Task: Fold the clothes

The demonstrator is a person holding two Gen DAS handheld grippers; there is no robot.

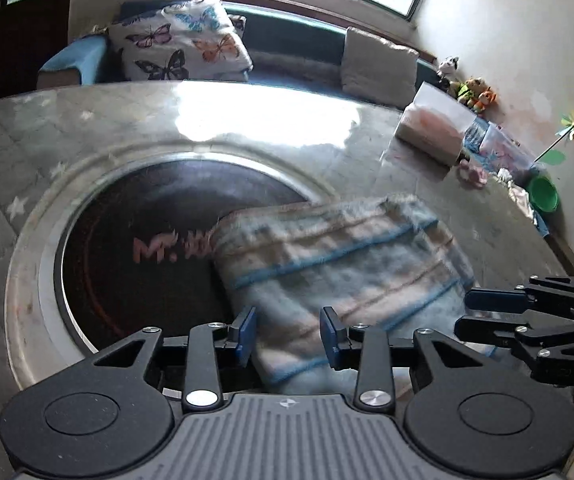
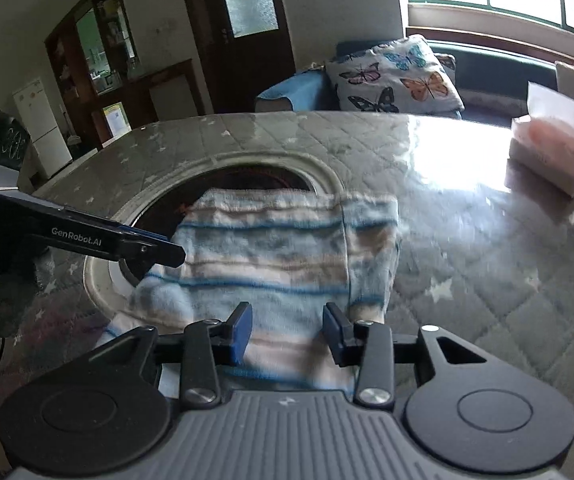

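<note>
A folded striped towel [image 1: 335, 276] is lying on the quilted table [image 1: 27, 152], partly over the dark round hob [image 1: 139, 240] sunk in its middle. The left gripper [image 1: 289, 334] is being held just above the towel's near edge, its fingers spread with nothing between them. The right gripper [image 2: 287, 334] is being held likewise over the near edge, fingers parted and gripping nothing. A tissue pack [image 2: 555, 152] is sitting well apart.
</note>
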